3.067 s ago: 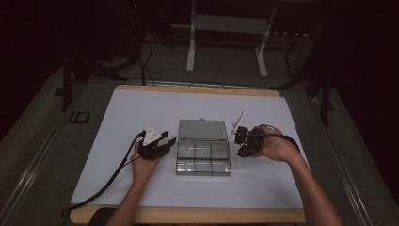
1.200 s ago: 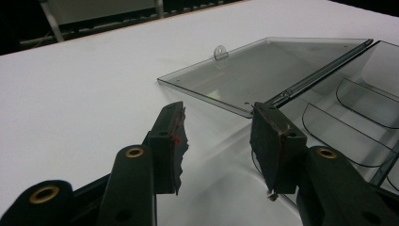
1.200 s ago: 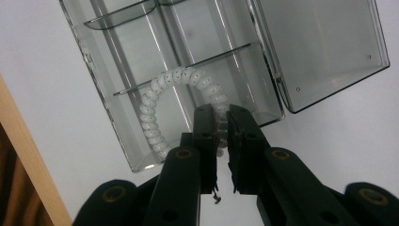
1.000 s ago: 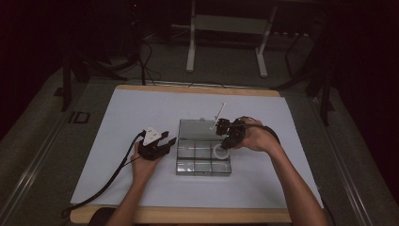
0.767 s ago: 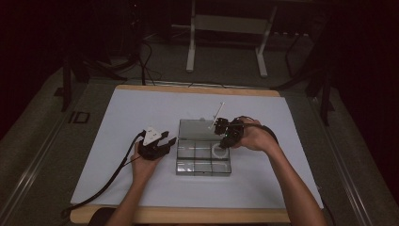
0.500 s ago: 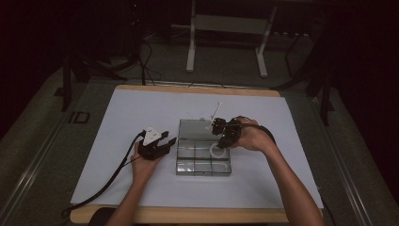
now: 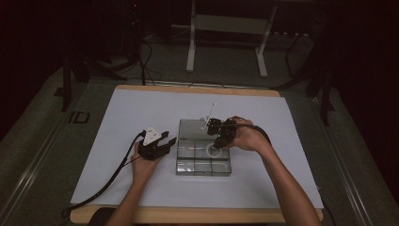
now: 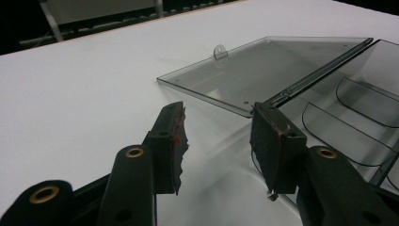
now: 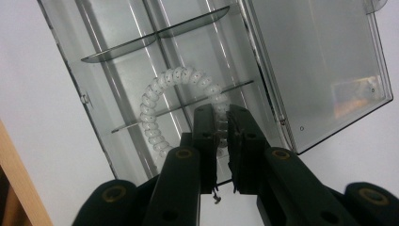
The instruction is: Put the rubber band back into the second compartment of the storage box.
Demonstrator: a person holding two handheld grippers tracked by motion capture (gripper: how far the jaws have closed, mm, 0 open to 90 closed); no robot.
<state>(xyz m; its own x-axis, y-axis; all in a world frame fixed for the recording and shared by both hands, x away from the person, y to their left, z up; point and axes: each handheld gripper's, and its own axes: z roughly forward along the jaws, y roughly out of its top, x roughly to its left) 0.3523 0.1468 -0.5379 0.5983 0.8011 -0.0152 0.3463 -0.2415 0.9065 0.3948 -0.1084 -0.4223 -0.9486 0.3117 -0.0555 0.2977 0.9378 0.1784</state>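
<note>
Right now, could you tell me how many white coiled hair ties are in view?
1. The white coiled hair tie hangs over the clear compartment box, pinched at one end by the right gripper. Others may be hidden behind the hands.

A darkened lab or recording studio is suggested, not a home. The surface (image 7: 141, 113) is covered by a plain white sheet with a wooden edge left bare, and it alone is lit while the surroundings are kept dim. Behind it a white metal stand (image 7: 226, 28) is seen on a grey carpeted floor (image 7: 42, 155), and loose black cables (image 7: 146, 56) are trailed across that floor.
</note>
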